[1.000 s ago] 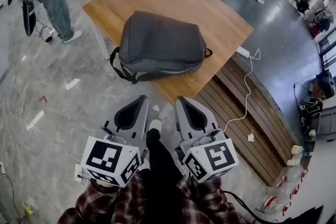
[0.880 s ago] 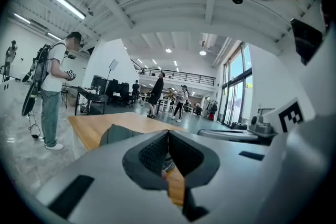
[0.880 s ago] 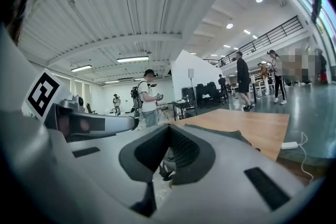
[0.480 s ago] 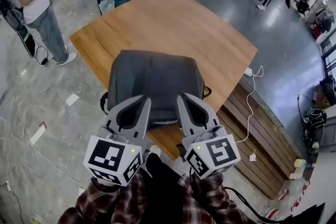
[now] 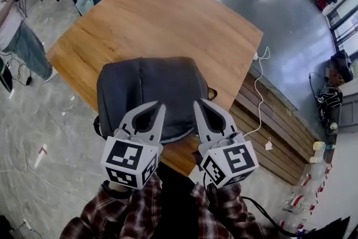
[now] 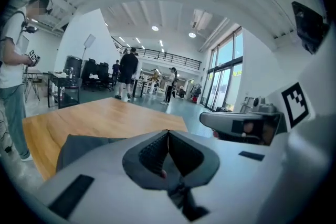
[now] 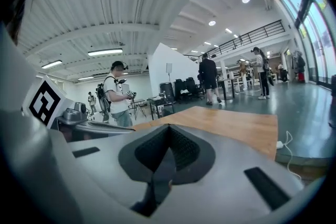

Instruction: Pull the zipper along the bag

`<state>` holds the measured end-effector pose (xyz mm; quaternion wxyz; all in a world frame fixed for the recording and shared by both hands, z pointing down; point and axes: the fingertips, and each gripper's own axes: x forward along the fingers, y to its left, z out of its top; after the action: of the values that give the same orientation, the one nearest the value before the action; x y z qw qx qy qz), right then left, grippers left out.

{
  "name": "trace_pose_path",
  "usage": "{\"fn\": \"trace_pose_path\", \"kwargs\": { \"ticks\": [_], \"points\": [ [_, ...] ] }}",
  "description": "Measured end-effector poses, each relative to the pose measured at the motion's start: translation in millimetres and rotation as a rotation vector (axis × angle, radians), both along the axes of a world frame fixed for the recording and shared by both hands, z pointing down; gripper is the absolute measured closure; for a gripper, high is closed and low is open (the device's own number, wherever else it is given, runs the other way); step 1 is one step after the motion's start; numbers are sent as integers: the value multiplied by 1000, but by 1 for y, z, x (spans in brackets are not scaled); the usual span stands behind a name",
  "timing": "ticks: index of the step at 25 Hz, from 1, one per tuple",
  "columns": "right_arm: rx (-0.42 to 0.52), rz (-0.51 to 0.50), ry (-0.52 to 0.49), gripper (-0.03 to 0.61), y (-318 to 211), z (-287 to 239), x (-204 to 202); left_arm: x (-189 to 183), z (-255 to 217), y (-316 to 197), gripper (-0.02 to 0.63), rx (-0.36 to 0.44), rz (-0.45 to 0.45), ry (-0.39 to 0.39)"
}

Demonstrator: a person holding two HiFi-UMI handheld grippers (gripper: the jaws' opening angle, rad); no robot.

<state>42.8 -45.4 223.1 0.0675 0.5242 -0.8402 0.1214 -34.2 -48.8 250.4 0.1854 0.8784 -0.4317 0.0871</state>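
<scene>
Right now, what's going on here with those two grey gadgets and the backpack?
A person in a plaid shirt holds a two-jaw gripper in each hand. The left gripper and right gripper are side by side above the near edge of a dark grey backpack lying on a wooden table. Both have their jaws closed with nothing between them, so the zipper has not been taken hold of yet.

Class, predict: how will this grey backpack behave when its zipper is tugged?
The backpack looks soft and slumped flat, so it will probably bunch rather than resist. It lies loose on the smooth wooden table near its edge, so it may slide unless held.
</scene>
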Motion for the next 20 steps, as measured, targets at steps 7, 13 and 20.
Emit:
{"fn": "trace_pose_path", "kwargs": {
  "ticks": [7,13,20],
  "points": [
    [-156,118,30,569,-4,72,20,35,117,-11,601,-198,155,-143],
    [-306,164,53,569,8,145,34,46,207,-3,601,-383,212,-231],
    [-453,153,68,569,24,206,41,53,237,1,601,-452,226,-276]
  ]
}}
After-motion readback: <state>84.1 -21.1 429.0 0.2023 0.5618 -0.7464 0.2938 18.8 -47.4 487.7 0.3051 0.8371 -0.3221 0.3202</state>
